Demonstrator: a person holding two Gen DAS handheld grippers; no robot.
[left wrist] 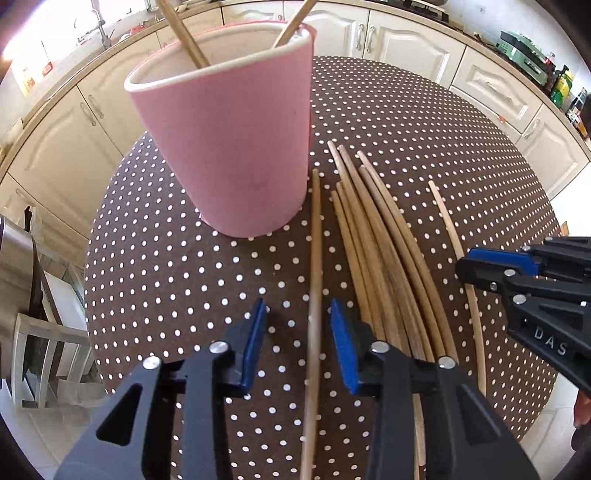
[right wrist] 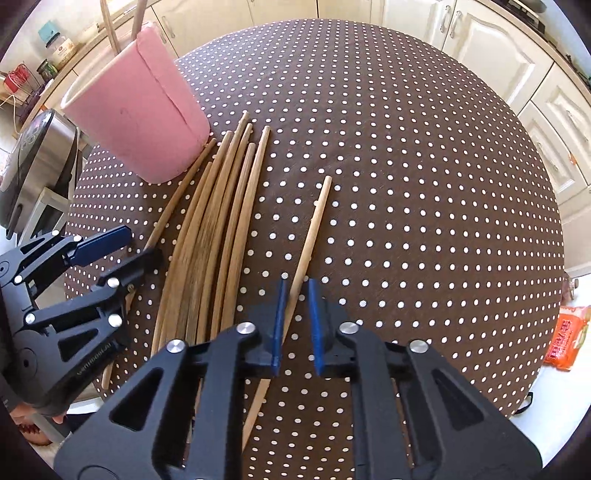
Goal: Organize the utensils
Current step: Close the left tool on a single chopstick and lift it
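A pink cup point(left wrist: 229, 147) point(right wrist: 140, 110) stands on the brown dotted table point(left wrist: 166, 258) and has two chopsticks leaning in it. To its right lies a bundle of several wooden chopsticks point(left wrist: 369, 240) point(right wrist: 214, 229). My left gripper point(left wrist: 298, 310) points down over a single chopstick point(left wrist: 316, 240) left of the bundle. The stick lies between the blue pads point(left wrist: 341, 339), with gaps on both sides. My right gripper point(right wrist: 297, 288) straddles a lone chopstick point(right wrist: 314, 229) right of the bundle. That stick rests against the left pad, and cloth shows beside the right pad point(right wrist: 314, 325).
White kitchen cabinets point(left wrist: 406, 33) ring the round table. A steel appliance point(right wrist: 33, 158) stands off the table's left edge, with a chair point(left wrist: 33, 350) below it. An orange packet point(right wrist: 569, 336) lies beyond the right edge. Each gripper shows in the other's view point(left wrist: 466, 271) point(right wrist: 142, 245).
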